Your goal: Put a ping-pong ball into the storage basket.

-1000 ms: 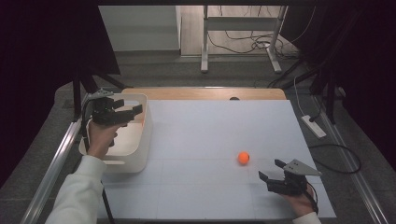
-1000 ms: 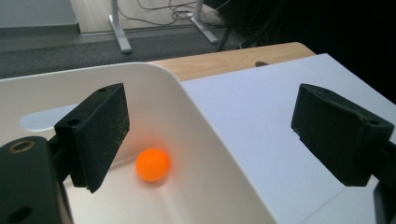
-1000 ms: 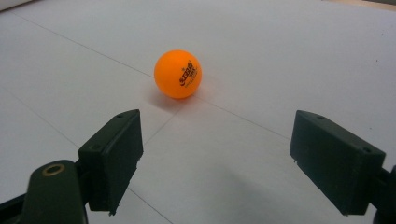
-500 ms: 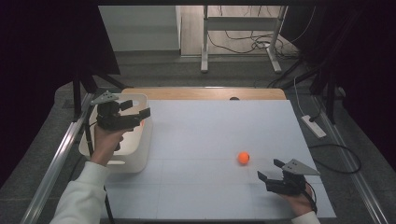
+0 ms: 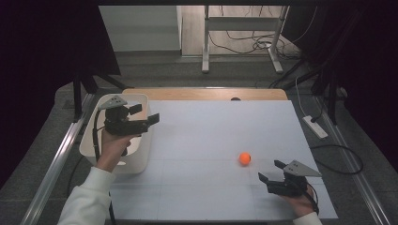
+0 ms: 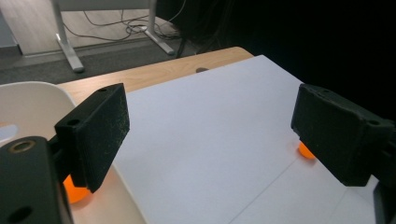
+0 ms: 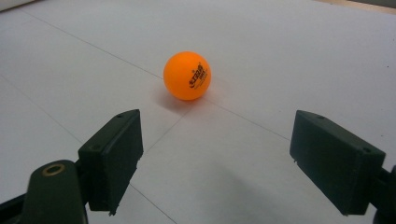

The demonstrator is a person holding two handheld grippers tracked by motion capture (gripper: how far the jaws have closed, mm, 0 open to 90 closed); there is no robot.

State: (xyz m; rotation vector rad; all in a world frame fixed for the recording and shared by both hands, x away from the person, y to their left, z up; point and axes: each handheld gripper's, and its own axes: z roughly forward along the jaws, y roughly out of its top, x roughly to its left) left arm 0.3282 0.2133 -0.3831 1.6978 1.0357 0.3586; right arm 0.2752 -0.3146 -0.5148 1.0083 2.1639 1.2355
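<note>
The small orange table-tennis ball (image 7: 187, 75) lies loose on the white tabletop (image 5: 211, 140), just ahead of the right gripper (image 7: 217, 154), whose jaws gape empty. An off-centre closing could flick it rolling away. The left gripper (image 5: 141, 115), likewise released, hangs over the white plastic bin (image 5: 141, 161).

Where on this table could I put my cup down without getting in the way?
The white table sheet lies bare between the white plastic bin at the left edge and the small orange ball. The far right corner is bare too. It is crowded near the ball, where the right gripper waits, and at the bin under the left gripper.
</note>
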